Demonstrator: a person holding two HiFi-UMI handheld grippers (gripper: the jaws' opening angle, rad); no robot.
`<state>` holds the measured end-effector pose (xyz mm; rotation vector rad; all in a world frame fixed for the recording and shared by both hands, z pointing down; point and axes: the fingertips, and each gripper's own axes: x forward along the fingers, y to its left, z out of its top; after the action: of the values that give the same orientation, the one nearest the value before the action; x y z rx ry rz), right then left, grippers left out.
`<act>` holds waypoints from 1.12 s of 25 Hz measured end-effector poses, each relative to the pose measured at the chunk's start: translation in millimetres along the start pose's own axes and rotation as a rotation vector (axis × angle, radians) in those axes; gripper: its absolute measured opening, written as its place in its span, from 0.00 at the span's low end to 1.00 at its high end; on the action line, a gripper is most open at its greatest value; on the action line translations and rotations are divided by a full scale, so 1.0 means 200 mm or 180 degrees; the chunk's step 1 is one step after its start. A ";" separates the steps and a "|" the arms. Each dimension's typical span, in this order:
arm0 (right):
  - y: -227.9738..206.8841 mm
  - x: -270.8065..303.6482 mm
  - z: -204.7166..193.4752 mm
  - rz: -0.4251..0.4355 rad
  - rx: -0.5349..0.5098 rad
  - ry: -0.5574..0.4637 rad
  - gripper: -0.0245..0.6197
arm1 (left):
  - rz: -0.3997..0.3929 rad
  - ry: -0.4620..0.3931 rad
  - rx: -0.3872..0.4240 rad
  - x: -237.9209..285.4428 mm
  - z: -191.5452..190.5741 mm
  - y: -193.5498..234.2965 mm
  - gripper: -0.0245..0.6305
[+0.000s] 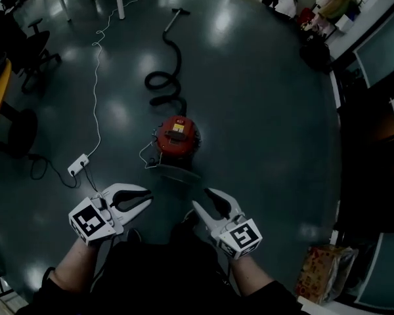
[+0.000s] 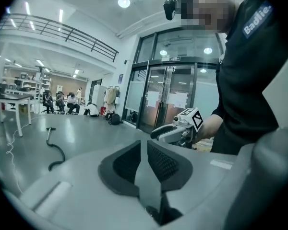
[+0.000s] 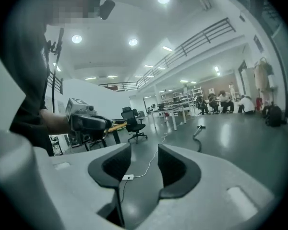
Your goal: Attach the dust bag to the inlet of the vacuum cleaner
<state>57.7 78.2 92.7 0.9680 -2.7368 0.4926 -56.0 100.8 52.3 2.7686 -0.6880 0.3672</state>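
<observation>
The person is standing over the vacuum cleaner (image 1: 178, 136), which is sitting on the floor (image 1: 269, 110) well below and ahead of both hands. The left tongs (image 2: 143, 145) are showing only a thin slit between their pads and are gripping nothing. The right tongs (image 3: 144, 150) are standing released, wider apart, with only floor showing between them. Both are being held up in front of the body, pointing nearly level and well apart from the machine.

No dust bag is showing in either pair of tongs. A flat grey thing (image 1: 175, 171) is lying just in front of the red drum; whether it is the bag, a lid or part of the base I cannot tell. The inlet is not showing from here either. As I judge it, no attaching is going on at this moment, and the pictures are not settling whether the bag is already sitting inside or the job is waiting to begin.

The floor is looking dark and glossy, throwing back the ceiling lights. A black hose (image 1: 167, 101) is coiling away from the drum, and a white cable (image 1: 95, 64) is running to a power strip (image 1: 78, 165) at the left. Office chairs (image 1: 26, 51) are standing nearby. The room is reading as a tall open hall with a railing (image 2: 62, 32) above, glass doors (image 2: 168, 99), and people (image 2: 60, 102) sitting far off.
</observation>
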 end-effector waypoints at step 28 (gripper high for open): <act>1.29 -0.53 0.28 0.0363 -0.0150 -0.0884 0.04 | -0.0322 -0.0651 0.0455 -0.54 0.22 -0.99 0.04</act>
<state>-29.9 306.4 -52.2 0.9352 -3.0490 0.3310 -44.9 302.2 -59.2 2.9923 -0.5844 0.1170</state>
